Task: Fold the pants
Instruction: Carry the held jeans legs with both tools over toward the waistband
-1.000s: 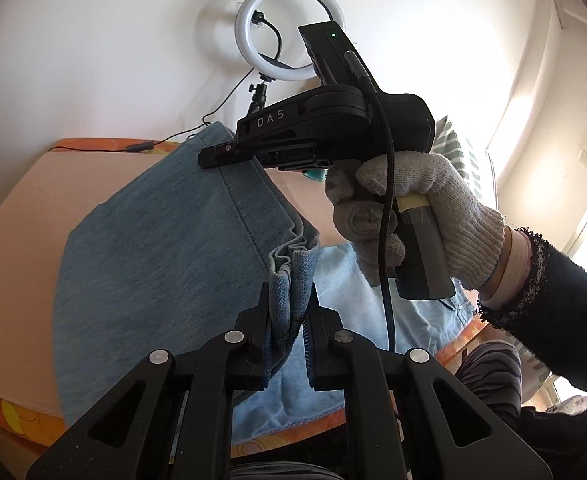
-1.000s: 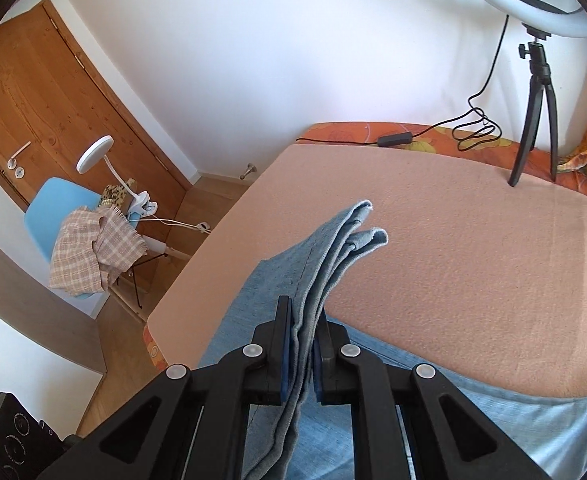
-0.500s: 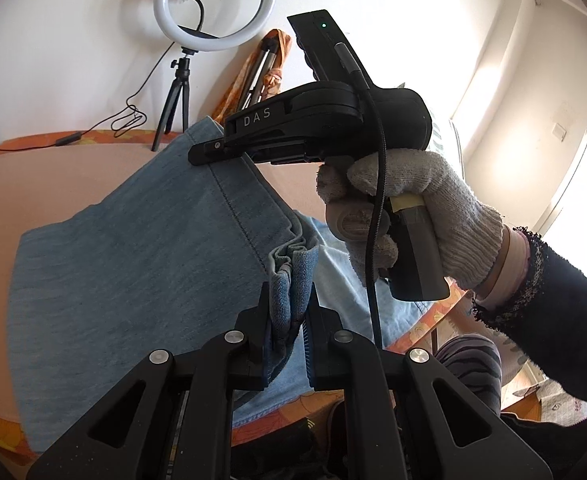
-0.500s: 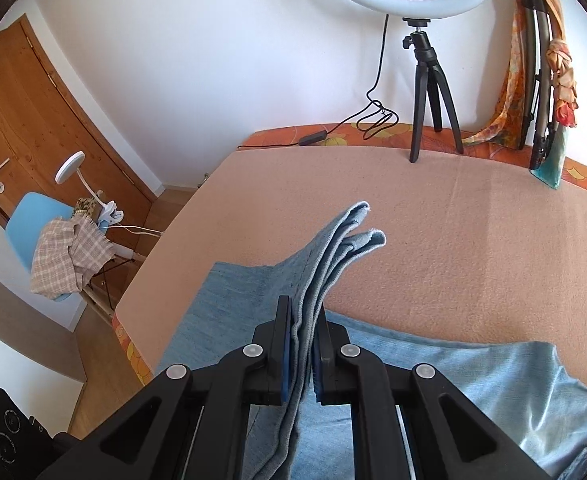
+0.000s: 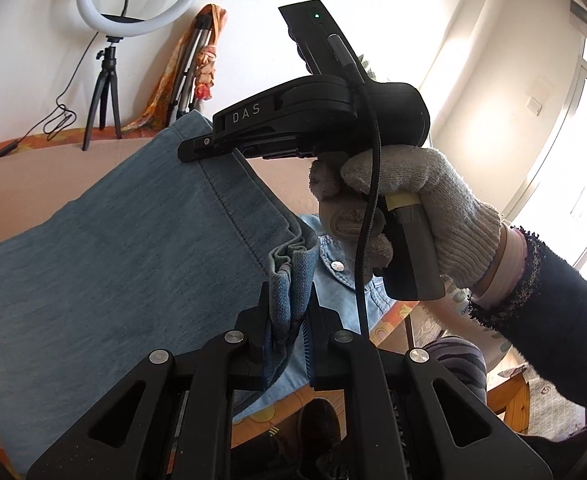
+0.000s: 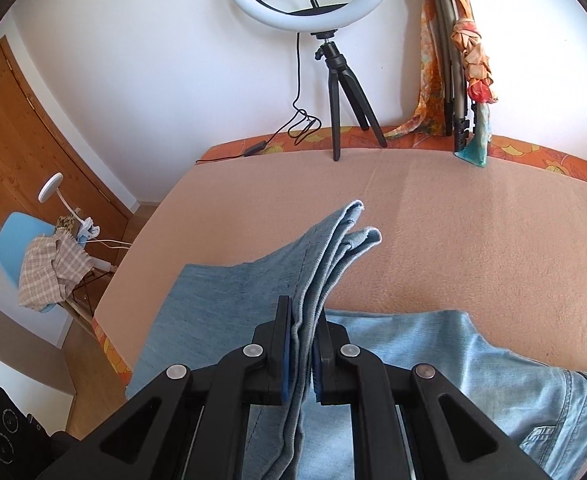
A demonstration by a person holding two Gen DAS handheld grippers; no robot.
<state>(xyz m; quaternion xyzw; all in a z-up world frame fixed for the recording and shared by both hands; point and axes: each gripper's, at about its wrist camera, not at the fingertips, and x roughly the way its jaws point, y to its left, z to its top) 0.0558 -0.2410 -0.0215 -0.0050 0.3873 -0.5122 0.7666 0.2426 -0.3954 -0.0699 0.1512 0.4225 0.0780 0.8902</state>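
Note:
Blue denim pants (image 5: pixel 113 248) lie partly folded on a peach-covered table (image 6: pixel 473 240). My left gripper (image 5: pixel 289 320) is shut on a bunched hem of the pants near the table's front edge. My right gripper (image 6: pixel 303 344) is shut on the other leg-end hems (image 6: pixel 349 232), held lifted above the table. In the left wrist view the right gripper's black body (image 5: pixel 313 120) shows in a gloved hand (image 5: pixel 405 200). The lighter waist part with a button (image 5: pixel 337 266) lies underneath.
A ring light on a tripod (image 6: pixel 333 80) stands at the table's far edge with its cable (image 6: pixel 293 132). A folded stand wrapped in orange cloth (image 6: pixel 453 60) leans on the wall. A blue chair with checked cloth (image 6: pixel 41 272) stands left of the table.
Both grippers have swung to the right while holding the hems; the ring light and the wrapped stand moved left across both views. More of the waist part shows under the lifted legs.

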